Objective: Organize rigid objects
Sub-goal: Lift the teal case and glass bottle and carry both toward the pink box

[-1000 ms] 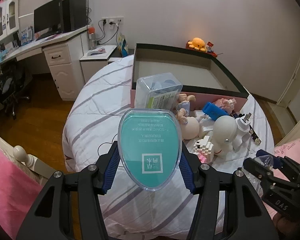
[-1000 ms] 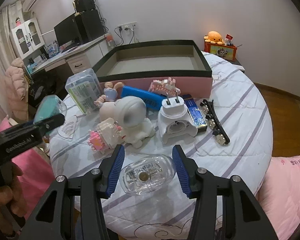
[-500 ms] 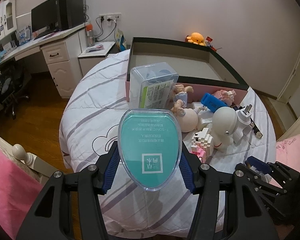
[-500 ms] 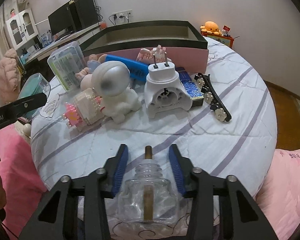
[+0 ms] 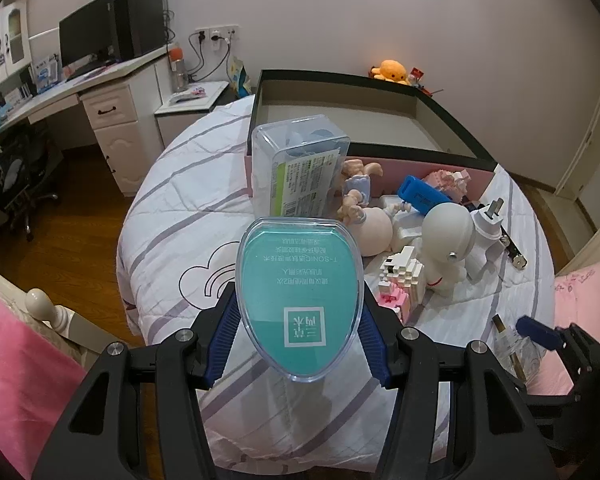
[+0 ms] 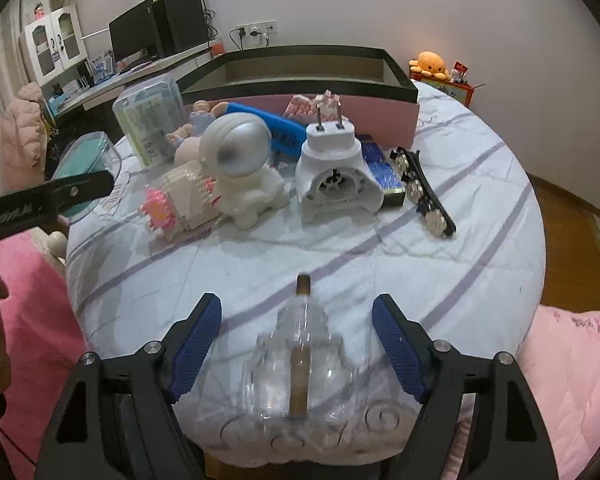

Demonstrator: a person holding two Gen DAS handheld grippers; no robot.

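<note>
My left gripper [image 5: 298, 336] is shut on a clear oval case with a teal insert [image 5: 298, 300], held above the table's near-left edge; the case also shows at the left of the right wrist view [image 6: 86, 160]. My right gripper [image 6: 298, 344] is open, its jaws wide apart on either side of a clear glass bottle with a brown wick [image 6: 300, 368] that lies on the cloth near the front edge. The bottle also shows at the right of the left wrist view [image 5: 514, 354]. A large open box with a dark rim and pink front [image 6: 320, 58] stands at the back.
Between the grippers and the box lie a clear plastic container [image 5: 300, 168], a doll [image 5: 364, 216], a white astronaut figure [image 6: 240, 160], a pink-white block model [image 6: 180, 204], a white plug unit [image 6: 336, 172], blue items and a black hair clip [image 6: 424, 192]. Desk and floor lie left.
My right gripper has opened and let go of the glass bottle, which now lies on the cloth between its jaws. The left gripper has moved closer to the table, still holding the teal case.
</note>
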